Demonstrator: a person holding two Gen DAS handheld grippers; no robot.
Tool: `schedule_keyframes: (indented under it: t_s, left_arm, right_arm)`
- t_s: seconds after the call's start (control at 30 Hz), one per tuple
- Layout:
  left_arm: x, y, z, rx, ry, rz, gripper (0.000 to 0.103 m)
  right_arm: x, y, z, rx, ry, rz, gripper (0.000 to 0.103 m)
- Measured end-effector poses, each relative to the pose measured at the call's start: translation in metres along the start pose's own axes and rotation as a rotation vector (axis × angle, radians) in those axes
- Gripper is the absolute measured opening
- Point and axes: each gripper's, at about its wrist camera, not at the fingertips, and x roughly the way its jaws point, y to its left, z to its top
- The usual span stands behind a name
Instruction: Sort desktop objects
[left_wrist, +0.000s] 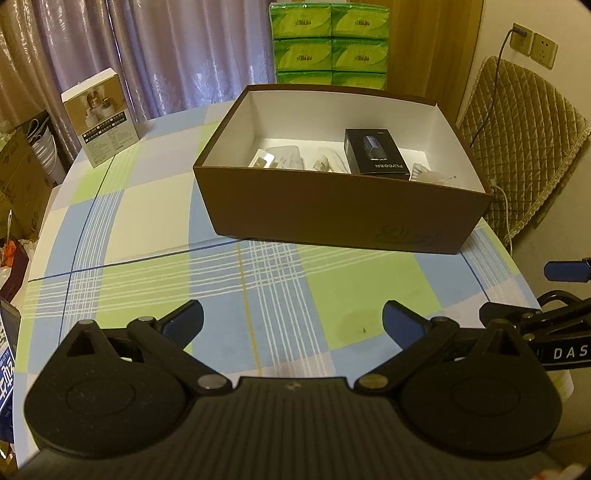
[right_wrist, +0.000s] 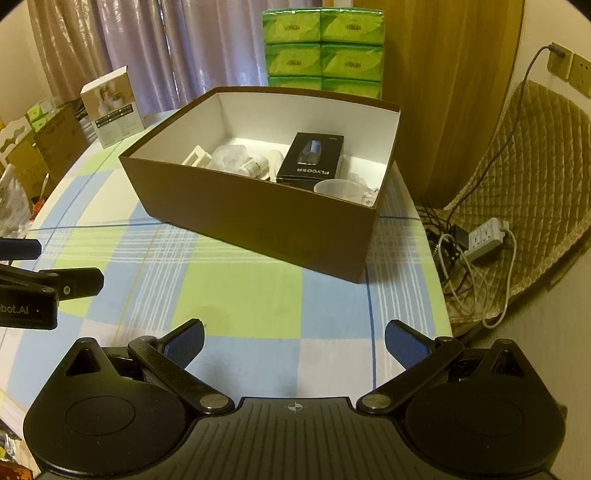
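brown box (left_wrist: 343, 210) 1 | tissue packs (left_wrist: 328, 40) 6 | black carton (right_wrist: 312, 157) 1

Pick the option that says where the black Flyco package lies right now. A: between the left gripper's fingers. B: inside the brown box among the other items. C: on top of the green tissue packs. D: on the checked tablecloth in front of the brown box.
B: the black Flyco package lies inside the brown box, while the left gripper and right gripper are both open and empty.
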Motion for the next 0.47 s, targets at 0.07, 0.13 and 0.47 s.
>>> schedule_keyframes:
  t_s: [0.07,0.13,0.47]
  left_arm:
    - [-0.0003,-0.0001,0.0015,0.003,-0.005,-0.001,0.102]
    - [-0.0005,-0.0003,0.0034,0.007,-0.010,-0.002,0.102]
    - [-0.0028,0.0004,0.0088,0.023,-0.035,-0.008,0.102]
  right_arm:
    - [-0.0006,0.0000,0.0014,0.005,-0.003,-0.002,0.101]
    - [-0.0017,-0.0001,0.0023,0.008,-0.008,-0.005,0.101]
    - [-0.0035,0.0005,0.0054,0.027,-0.019,-0.015,0.101]
